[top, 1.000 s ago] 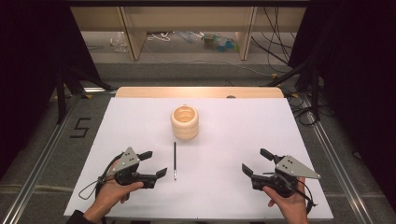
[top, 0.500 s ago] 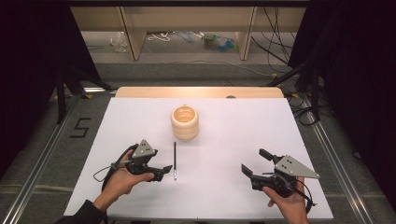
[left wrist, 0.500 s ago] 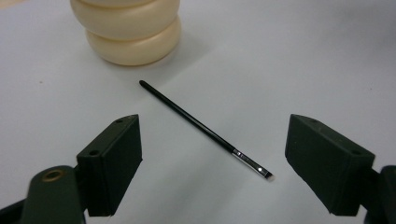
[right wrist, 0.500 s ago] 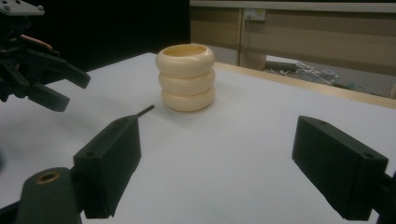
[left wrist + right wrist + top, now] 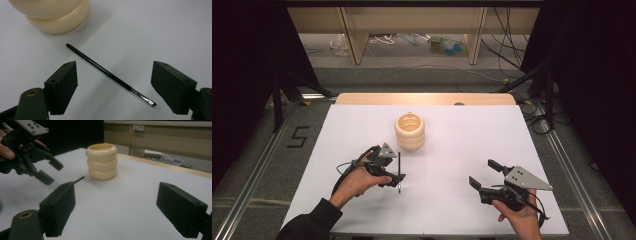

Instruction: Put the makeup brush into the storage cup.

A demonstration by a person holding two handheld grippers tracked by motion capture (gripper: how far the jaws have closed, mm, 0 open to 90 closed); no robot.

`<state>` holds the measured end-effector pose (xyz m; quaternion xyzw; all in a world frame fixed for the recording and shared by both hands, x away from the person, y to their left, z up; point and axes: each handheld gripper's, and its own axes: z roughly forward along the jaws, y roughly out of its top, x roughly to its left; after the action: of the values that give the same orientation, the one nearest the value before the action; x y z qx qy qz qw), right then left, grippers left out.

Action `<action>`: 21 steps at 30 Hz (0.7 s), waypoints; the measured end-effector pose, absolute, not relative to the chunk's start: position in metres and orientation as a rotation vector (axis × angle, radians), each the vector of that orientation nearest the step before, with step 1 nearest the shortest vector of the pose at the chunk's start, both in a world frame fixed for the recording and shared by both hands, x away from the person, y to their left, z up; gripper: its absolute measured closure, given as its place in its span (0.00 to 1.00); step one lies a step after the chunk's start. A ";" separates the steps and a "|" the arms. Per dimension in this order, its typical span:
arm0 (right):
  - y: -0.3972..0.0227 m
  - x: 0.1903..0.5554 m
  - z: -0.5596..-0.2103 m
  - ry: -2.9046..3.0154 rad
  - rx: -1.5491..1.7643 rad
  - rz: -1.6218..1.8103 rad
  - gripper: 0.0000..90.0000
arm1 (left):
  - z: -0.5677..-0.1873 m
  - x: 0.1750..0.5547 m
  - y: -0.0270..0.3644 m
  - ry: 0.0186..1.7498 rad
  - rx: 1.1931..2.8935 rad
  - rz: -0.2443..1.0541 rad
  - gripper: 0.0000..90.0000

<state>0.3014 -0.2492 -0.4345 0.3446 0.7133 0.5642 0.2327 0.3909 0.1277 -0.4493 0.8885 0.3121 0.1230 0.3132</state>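
— What carries everything?

— A white surface (image 5: 462, 150) with a light wooden strip (image 5: 427, 98) along its 12 o'clock edge. It stands on a grey floor (image 5: 272, 150) that bears a painted "5" (image 5: 298, 136) out at about 9 o'clock.

— And what lies directly on it?

— Two things. A cream ribbed holder (image 5: 410, 131), shaped like three stacked rings and open at the top, stands upright a little toward 12 o'clock from the middle. Near it, toward 6 o'clock, a thin black brush (image 5: 110, 73) lies flat; its handle end points toward the holder and its metal-collared tip away.

— Do the two touch?

— No, bare surface separates them.
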 end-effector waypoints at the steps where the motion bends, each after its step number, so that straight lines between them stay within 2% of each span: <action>1: -0.249 0.301 -0.435 1.960 0.947 1.550 0.18 | -0.450 0.393 0.127 0.841 2.355 0.300 0.24; 11: -0.249 0.301 -0.434 1.992 0.954 1.516 0.19 | -0.451 0.410 0.115 0.869 2.444 0.260 0.24; 21: -0.248 0.301 -0.434 1.977 0.935 1.530 0.20 | -0.461 0.423 0.110 0.889 2.521 0.229 0.31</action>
<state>0.3013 -0.2475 -0.4344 0.3405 0.7202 0.5574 0.2339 0.4225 0.1099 -0.4606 0.9151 0.3227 0.0831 0.2273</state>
